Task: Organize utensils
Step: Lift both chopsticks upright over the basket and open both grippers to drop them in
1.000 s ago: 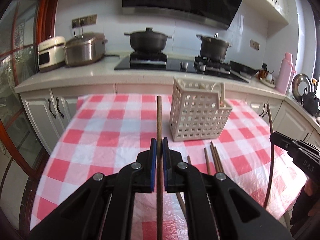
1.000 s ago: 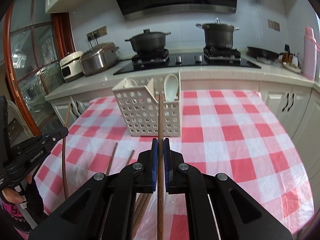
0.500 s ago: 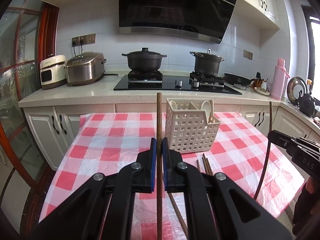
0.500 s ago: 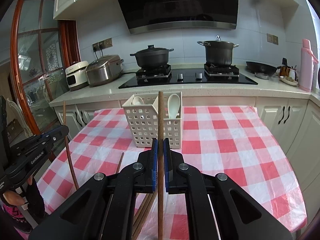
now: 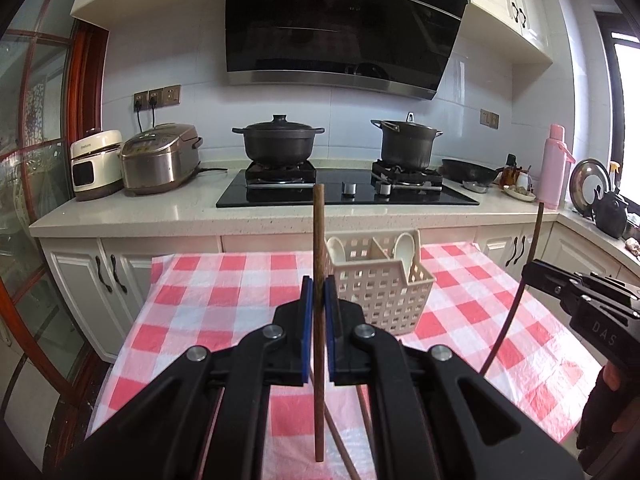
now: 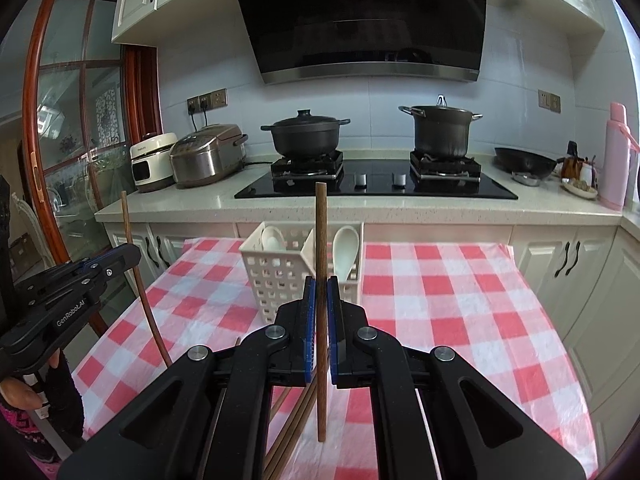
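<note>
The left gripper has its fingers clamped on a brown chopstick, held upright, its lower end hanging clear above the surface. The right gripper likewise pinches a second chopstick upright between narrow fingers. Just beyond both sets of fingers stands a white basket on the checked cloth, with a white spoon in one compartment and another spoon in the other. Below the right fingers, more chopsticks lie flat on the surface. Further off runs a counter with a stove carrying two dark pots.
</note>
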### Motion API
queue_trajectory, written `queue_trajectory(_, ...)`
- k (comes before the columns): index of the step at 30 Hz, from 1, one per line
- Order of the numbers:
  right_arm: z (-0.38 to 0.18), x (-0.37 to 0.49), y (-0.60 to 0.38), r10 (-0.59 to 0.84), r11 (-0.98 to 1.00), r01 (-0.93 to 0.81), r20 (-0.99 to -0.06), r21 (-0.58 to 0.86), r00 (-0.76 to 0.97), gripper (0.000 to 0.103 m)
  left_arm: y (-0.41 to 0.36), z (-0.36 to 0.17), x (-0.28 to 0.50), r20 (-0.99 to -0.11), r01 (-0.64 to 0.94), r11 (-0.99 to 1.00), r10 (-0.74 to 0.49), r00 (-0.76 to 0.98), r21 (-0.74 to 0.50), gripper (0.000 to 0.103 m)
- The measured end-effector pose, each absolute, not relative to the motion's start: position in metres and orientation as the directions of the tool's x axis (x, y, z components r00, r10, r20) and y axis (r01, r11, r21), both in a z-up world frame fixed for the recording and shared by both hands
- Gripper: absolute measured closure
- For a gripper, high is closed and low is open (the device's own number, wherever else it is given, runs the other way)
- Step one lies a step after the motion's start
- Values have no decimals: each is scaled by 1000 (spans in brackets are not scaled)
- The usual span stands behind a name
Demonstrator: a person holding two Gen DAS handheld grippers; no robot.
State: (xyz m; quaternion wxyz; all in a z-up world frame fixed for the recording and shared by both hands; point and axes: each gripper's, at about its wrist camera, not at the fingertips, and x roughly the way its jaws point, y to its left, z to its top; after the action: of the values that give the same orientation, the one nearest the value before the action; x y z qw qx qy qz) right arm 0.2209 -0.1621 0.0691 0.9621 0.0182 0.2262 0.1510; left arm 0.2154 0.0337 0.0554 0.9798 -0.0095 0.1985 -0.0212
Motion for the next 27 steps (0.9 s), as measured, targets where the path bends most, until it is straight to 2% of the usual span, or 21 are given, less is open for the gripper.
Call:
queue_trajectory(9, 101, 258, -170, 298, 954, -281, -390, 103, 871, 98, 26, 88, 250, -367, 71, 997, -82, 927, -43, 97)
queue_trajectory(19, 154, 300, -170, 300, 954, -287, -330, 90, 895, 98, 12, 148, 291, -325, 121, 992, -125, 937, -30, 97)
queue_trajectory(27, 173, 338, -163, 308, 951, -294, -311, 91, 899, 98, 16, 189, 337, -295, 120, 991, -135, 946, -66, 97)
